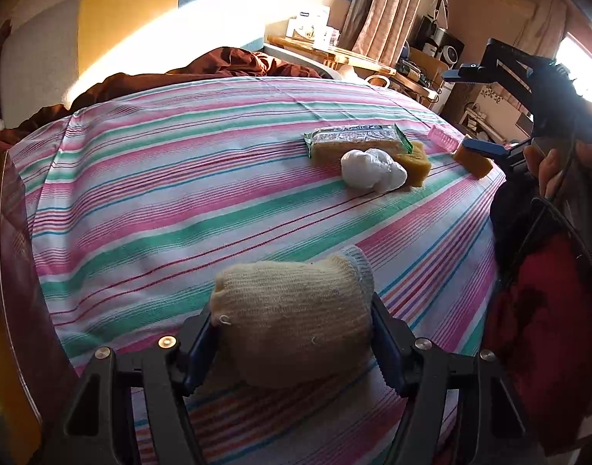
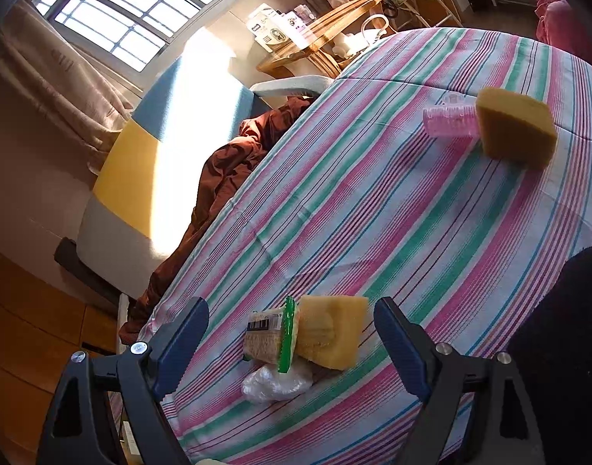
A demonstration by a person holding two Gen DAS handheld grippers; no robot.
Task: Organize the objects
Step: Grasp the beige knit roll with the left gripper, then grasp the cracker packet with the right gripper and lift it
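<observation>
I've got the left gripper (image 1: 292,343) clamped across the body of the knitted glove (image 1: 292,321) at the near edge of the striped bench (image 1: 179,178); it's soft, light and squashy, so a mid-body pinch suits it. My right gripper (image 2: 292,348) hangs apart over the sponge (image 2: 330,331), wrapped sponge pack (image 2: 266,335) and plastic bag (image 2: 274,383) farther right.

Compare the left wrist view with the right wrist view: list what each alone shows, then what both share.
Left wrist only: a knit glove clamped in the left gripper, plus the right gripper from outside, held by a hand.

Right wrist only: the window and the right gripper's open jaws over the pile.

Both: striped cloth, wrapped sponge pack, white plastic bag, two loose sponges, pink comb.
</observation>
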